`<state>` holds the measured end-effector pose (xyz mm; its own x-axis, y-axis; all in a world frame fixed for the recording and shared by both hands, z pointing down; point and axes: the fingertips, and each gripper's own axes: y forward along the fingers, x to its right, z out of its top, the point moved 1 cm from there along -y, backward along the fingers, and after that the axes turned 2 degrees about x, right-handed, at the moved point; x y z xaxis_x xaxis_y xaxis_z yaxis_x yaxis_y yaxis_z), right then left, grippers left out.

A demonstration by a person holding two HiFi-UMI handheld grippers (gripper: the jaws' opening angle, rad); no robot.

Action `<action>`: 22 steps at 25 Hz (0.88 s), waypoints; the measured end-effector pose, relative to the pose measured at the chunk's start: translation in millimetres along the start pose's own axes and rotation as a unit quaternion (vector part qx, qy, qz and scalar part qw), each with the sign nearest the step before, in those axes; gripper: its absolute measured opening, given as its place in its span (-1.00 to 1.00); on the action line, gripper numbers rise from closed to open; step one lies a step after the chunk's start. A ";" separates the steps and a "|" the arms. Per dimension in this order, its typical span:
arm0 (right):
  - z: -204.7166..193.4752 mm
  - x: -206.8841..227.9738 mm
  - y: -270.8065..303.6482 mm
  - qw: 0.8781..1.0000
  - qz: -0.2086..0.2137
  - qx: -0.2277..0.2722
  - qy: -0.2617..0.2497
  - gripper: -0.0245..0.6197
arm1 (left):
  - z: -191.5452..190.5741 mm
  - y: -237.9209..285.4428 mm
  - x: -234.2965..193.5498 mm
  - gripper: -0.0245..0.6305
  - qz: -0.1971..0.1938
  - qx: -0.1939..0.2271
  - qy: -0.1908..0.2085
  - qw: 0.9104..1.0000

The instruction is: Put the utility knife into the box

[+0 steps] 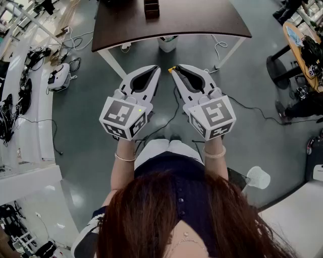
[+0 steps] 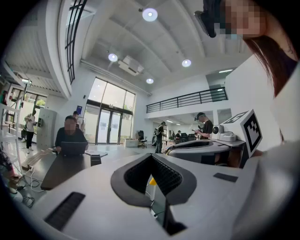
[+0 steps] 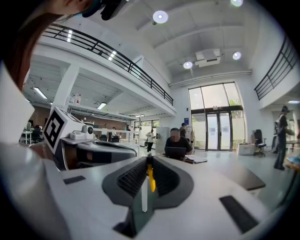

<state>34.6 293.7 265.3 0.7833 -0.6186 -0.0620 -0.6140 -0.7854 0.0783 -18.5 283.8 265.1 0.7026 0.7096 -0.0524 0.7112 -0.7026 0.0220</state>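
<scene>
In the head view I hold both grippers side by side over the floor, in front of a dark table (image 1: pixel 171 22). My right gripper (image 1: pixel 177 69) is shut on the utility knife (image 1: pixel 172 69), a thin yellow and black piece at its tips. The right gripper view shows the knife (image 3: pixel 151 178) standing on edge between the jaws of that gripper (image 3: pixel 149 160). My left gripper (image 1: pixel 156 69) is shut with nothing in it, and its tips (image 2: pixel 151 157) meet. A dark brown box (image 1: pixel 151 8) stands at the table's far side, also small and dark in the left gripper view (image 2: pixel 95 160).
A white bin (image 1: pixel 167 43) stands under the table between its white legs. Cables run across the floor (image 1: pixel 166 118). A person with a laptop (image 2: pixel 70 140) sits at the table's far end. Benches with gear line the left wall (image 1: pixel 30 75).
</scene>
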 end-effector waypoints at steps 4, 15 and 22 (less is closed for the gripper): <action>-0.6 -2.5 1.8 1.000 0.002 0.000 0.001 -0.77 | -1.8 0.4 -1.1 -0.95 -0.003 -0.003 -0.002 1.000; 2.6 7.8 -1.0 1.000 0.010 0.014 0.013 -0.77 | -2.0 11.6 0.9 -0.95 -0.005 -0.006 -0.002 1.000; -0.1 24.9 3.7 1.000 0.025 0.016 0.006 -0.77 | -2.5 24.9 -2.9 -0.95 0.016 -0.006 0.002 1.000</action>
<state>51.8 275.4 264.2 0.7523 -0.6571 -0.0462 -0.6553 -0.7537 0.0496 -2.7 264.3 268.3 0.7247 0.6875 -0.0468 0.6890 -0.7238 0.0361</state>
